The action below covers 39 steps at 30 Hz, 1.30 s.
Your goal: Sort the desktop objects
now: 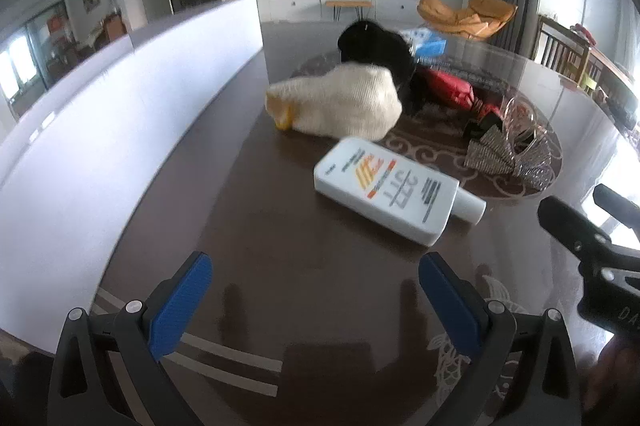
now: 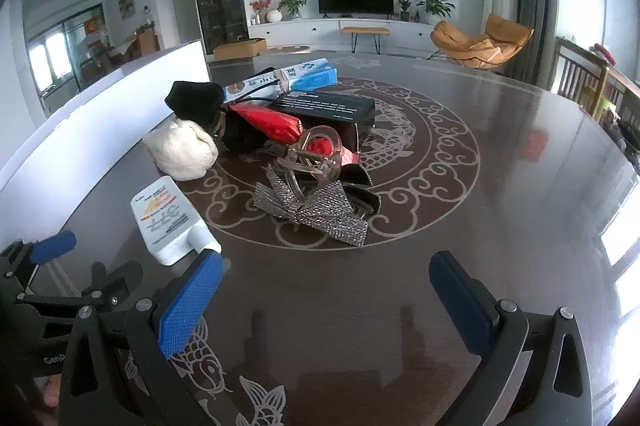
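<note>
Two grippers, left gripper (image 1: 316, 300) and right gripper (image 2: 326, 296), both empty, jaws spread wide, tilted down over the dark table (image 2: 500, 185). White bottle (image 1: 390, 189) lying flat at one o'clock of the left, near; same bottle at ten o'clock of the right. Beyond it: cream knit pouch (image 1: 344, 103), sparkly bow (image 2: 316, 209), clear hair clip (image 2: 316, 155), red packet (image 2: 272, 123), black box (image 2: 332, 109), heaped touching. Likely risks: smooth bottle sliding from a skewed pinch; pile dragged along with one item; grippers colliding.
</note>
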Available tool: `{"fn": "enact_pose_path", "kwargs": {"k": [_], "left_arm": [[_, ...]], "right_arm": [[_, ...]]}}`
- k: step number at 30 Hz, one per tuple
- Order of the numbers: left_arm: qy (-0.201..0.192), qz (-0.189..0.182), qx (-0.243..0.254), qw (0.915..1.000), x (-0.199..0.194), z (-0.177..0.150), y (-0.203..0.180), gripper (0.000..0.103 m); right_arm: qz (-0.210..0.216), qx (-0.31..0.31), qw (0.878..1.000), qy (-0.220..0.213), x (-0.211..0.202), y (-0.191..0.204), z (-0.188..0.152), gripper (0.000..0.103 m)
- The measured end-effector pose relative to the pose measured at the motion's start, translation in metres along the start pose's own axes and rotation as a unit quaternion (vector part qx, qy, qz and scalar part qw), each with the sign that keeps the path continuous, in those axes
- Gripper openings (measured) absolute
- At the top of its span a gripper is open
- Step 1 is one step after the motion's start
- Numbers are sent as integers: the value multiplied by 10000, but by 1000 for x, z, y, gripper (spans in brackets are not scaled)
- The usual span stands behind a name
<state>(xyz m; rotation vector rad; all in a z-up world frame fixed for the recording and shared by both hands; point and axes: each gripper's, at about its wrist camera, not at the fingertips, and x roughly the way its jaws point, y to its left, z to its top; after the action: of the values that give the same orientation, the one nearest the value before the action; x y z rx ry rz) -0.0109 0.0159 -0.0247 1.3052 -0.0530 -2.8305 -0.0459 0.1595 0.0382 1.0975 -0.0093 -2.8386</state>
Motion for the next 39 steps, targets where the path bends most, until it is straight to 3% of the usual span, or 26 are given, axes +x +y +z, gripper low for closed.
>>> {"fn": "enact_pose_path", "kwargs": {"k": [7, 26, 39], "left_arm": [[345, -122, -164, 9992, 12, 1, 6, 103], [284, -421, 203, 9985, 10, -10, 13, 103], [494, -376, 151, 9980, 8, -7, 18, 103]], "right_arm": [[-17, 168, 9999, 25, 2, -5, 0, 103], [-444, 203, 9985, 228, 14, -5, 1, 103], [-107, 476, 9962, 717, 34, -15, 2, 103]]}}
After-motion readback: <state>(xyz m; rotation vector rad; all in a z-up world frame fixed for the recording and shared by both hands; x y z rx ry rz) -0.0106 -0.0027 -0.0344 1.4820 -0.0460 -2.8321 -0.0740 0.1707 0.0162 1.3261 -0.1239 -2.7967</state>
